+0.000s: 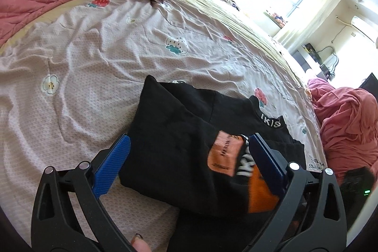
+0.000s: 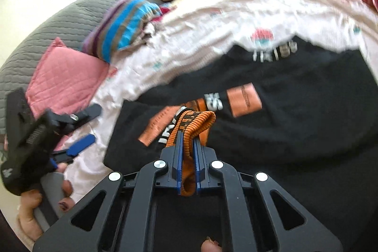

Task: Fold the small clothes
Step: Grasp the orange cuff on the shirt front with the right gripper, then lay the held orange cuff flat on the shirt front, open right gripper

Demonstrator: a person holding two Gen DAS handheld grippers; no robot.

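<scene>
Right tool (image 2: 187, 152) pinching orange ribbed hem (image 2: 200, 121) of black top (image 1: 174, 141) lying on bed (image 1: 99, 58). Left tool (image 1: 189, 164) wide, empty. Fabric soft, light, floppy; grab edges, not middle.

The right gripper (image 2: 188, 145) at 6 o'clock pinches the orange ribbed cuff (image 2: 200, 118) of the black top (image 2: 295, 129). At 9 o'clock a hand (image 2: 35, 209) holds the left gripper (image 2: 88, 125), jaws apart, over the sheet (image 2: 189, 39)
</scene>
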